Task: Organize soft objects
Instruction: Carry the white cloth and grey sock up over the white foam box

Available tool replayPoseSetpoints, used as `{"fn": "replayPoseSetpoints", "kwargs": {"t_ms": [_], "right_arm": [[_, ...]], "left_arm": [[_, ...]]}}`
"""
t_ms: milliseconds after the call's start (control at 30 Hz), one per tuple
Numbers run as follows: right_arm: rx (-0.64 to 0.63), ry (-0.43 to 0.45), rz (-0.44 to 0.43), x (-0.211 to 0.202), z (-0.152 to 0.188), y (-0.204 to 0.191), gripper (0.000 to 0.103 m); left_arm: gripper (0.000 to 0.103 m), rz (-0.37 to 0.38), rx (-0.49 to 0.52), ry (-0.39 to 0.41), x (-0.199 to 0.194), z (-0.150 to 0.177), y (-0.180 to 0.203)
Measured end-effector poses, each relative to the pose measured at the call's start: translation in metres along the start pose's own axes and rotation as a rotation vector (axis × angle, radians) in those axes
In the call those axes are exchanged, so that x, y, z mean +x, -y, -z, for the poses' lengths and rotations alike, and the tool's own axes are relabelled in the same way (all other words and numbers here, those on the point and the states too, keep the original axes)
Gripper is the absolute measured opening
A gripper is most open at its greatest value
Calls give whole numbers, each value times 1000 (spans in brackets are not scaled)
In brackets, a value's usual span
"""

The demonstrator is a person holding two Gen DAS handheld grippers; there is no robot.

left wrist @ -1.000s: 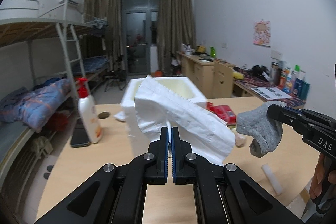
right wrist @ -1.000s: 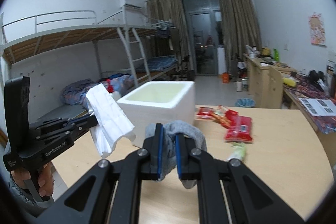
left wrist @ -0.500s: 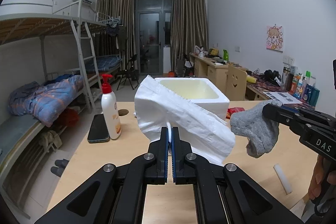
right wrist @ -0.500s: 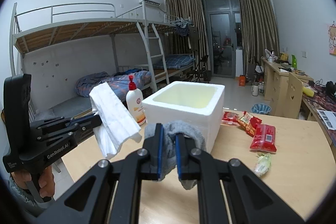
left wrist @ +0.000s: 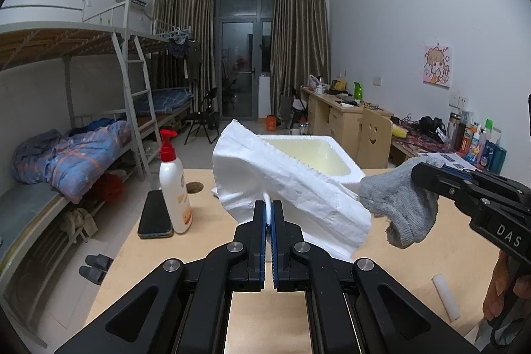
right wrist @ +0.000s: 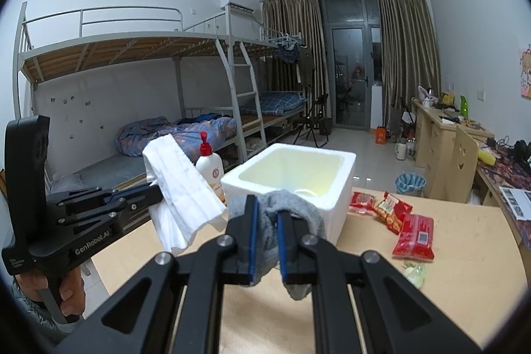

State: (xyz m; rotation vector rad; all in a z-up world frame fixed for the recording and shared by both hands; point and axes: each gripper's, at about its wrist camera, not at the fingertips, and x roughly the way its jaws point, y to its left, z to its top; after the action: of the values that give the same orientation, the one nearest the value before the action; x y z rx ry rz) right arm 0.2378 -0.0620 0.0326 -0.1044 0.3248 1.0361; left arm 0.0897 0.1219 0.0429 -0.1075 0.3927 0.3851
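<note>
Grey sock (right wrist: 288, 221) and white tissue pack (left wrist: 292, 188) both hang in the air above the wooden tabletop (right wrist: 464, 254), in front of the open white foam box (right wrist: 298, 178) that stands on it. Left of the box a pump bottle (left wrist: 172, 181) stands upright beside a dark phone (left wrist: 154, 218) lying flat; to the box's right lie red snack packets (right wrist: 411, 231), well apart from both tools. A small white cylinder (left wrist: 446, 297) lies near the tabletop's right edge. The left claw (left wrist: 268, 208) is nearly shut, pinching a thin edge of the tissue pack. The right claw (right wrist: 267, 214) is narrowly closed on the bunched sock, which droops below its pads.
</note>
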Motion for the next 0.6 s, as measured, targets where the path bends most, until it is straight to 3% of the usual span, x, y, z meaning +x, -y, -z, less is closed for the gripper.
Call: {"fn": "replayPoseSetpoints", "kwargs": {"t_ms": [600], "right_arm": [[-48, 77, 35, 7, -47, -3, 13]], "left_arm": [[2, 14, 16, 61, 10, -56, 0]]}}
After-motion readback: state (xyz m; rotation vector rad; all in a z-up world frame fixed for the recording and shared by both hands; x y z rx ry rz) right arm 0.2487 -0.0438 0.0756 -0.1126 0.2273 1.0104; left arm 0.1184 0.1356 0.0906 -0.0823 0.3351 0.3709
